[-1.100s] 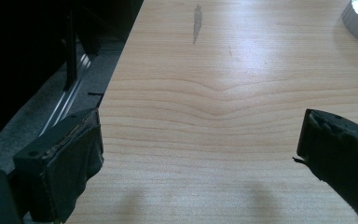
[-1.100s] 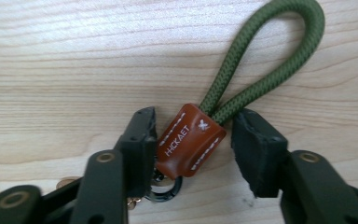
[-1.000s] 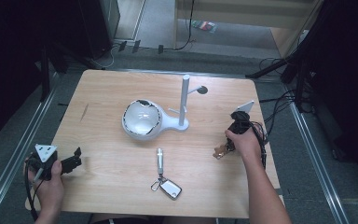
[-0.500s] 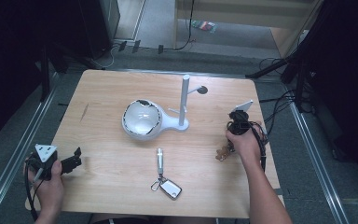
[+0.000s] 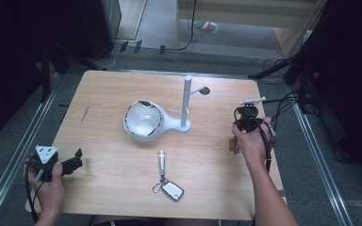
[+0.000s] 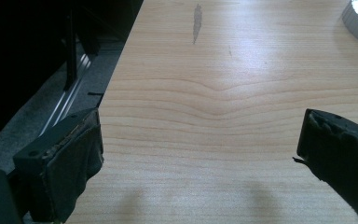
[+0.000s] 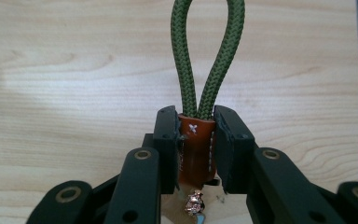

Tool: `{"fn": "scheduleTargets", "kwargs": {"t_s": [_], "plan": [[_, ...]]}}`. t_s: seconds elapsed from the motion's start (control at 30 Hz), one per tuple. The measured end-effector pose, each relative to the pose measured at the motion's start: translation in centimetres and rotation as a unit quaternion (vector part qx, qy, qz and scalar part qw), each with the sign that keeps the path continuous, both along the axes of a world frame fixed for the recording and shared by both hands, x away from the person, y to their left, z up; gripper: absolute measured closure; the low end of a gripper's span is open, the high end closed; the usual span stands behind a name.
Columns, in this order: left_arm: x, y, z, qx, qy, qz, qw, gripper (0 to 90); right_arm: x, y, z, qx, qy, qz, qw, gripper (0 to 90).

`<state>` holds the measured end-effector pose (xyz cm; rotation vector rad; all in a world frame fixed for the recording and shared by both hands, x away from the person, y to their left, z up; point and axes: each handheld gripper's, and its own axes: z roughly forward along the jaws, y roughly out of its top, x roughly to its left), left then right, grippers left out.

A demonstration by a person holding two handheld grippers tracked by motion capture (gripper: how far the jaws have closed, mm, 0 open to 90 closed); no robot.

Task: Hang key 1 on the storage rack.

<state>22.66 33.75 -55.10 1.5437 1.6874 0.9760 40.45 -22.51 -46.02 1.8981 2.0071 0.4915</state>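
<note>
Right gripper (image 7: 195, 135): clamped on brown leather fob (image 7: 196, 149), table's (image 5: 217, 188) three o'clock edge.
Green cord loop (image 7: 208, 51): pointing twelve o'clock.
Left gripper (image 6: 200, 154): jaws wide apart, holding nothing.

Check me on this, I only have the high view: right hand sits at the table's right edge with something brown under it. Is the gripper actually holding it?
Observer: Yes. The right gripper view has the right gripper with both jaws clamped on a brown leather tab.
Operator: Just a tab?
Observer: No, a green cord loop sticks out past the jaws from the tab's top end.
Operator: Anything hanging off the other end?
Observer: A small metal fitting shows below the tab; what it is I cannot tell.
Operator: Left gripper?
Observer: The left gripper has its jaws wide apart, with bare wooden table between them.
</note>
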Motion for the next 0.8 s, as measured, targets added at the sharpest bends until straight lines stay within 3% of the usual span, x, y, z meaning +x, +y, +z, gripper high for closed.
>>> {"fn": "scheduleTargets", "kwargs": {"t_s": [0.3,0.6,0.8], "plan": [[0.0,0.0,0.0,0.000,0.001,-0.001,1.0000,0.4,-0.7,0.6,1.4,-0.008,-0.076,0.009,0.9970,73.0],[0.0,0.0,0.0,0.000,0.000,-0.001,1.0000,0.4,-1.1,1.2,2.2,-0.001,-0.120,0.022,0.9925,72.9],[0.0,0.0,0.0,0.000,0.001,-0.001,1.0000,0.4,-1.8,1.9,2.6,-0.013,-0.186,0.039,0.9818,72.8]]}}
